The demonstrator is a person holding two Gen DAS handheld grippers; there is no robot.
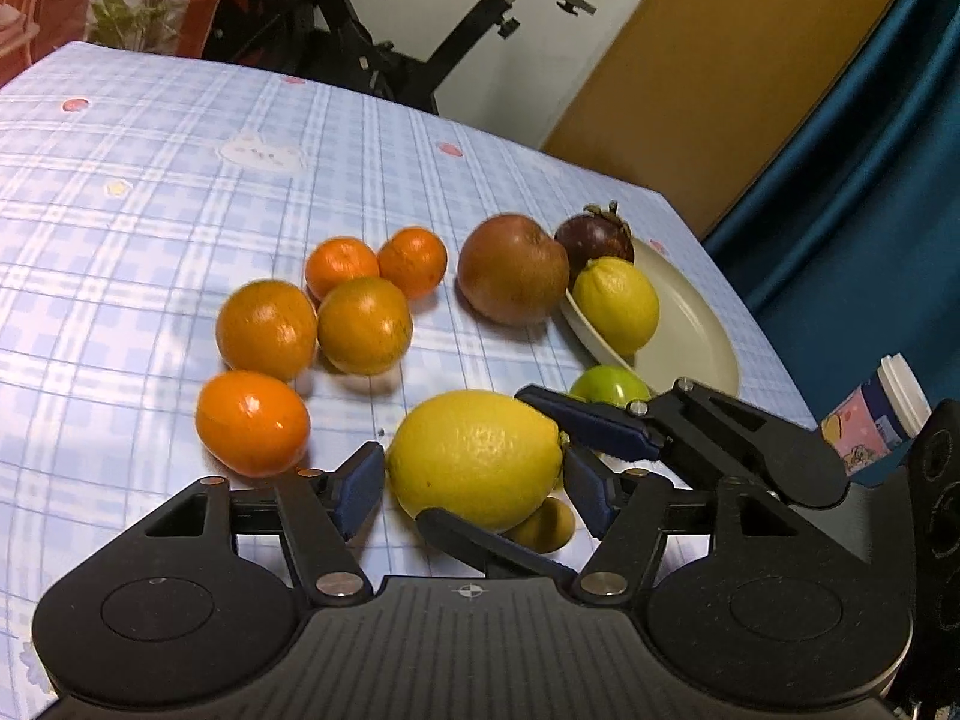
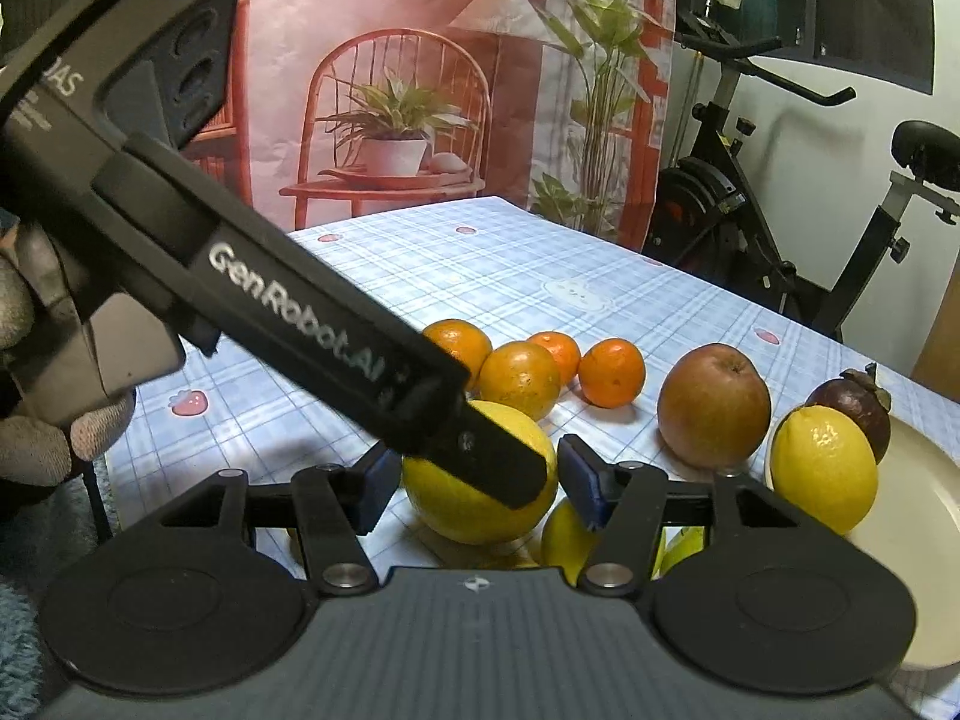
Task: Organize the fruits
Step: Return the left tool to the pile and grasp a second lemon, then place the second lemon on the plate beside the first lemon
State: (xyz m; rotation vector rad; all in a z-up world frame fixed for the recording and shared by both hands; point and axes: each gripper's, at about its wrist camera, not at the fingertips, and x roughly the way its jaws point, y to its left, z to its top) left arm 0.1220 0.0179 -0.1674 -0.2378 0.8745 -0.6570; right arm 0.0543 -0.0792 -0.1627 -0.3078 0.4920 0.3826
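1. Only readable writing: white "GenRobot.AI" lettering down the side of the black left gripper (image 1: 474,489), seen from the right wrist camera. There's more white print further up its body, but it's cut off; I can only make out something ending in "AS".
2. The short cup with a cartoon print and white lid (image 1: 882,414) at the table's right edge has pictures on it, but no text I can read.
3. The thing being handled is the big yellow lemon (image 1: 474,459). It sits at the near side of the blue plaid tablecloth (image 1: 150,180), between the five oranges (image 1: 266,327) and the cream oval plate (image 1: 708,324). A small yellow fruit (image 1: 543,525) is tucked right up against it.
4. The left gripper's blue pads (image 1: 360,492) flank the lemon very tightly. Honestly can't tell if they're pressing on it or just off it.
5. The black right gripper (image 2: 480,489) comes in from the side, and its blue pads (image 2: 378,492) look clamped flush on both sides of that same lemon.
6. A hand in a grey knit glove (image 2: 36,420) holds the left gripper.
7. A smaller yellow lemon (image 1: 615,303) sits on the plate's rim, with a dark purple mangosteen (image 1: 594,240) behind it, a reddish-brown apple (image 1: 513,267) beside it on the cloth and a green round fruit (image 1: 609,384) near the plate's front.
8. A black exercise bike (image 1: 420,60) stands behind the table.
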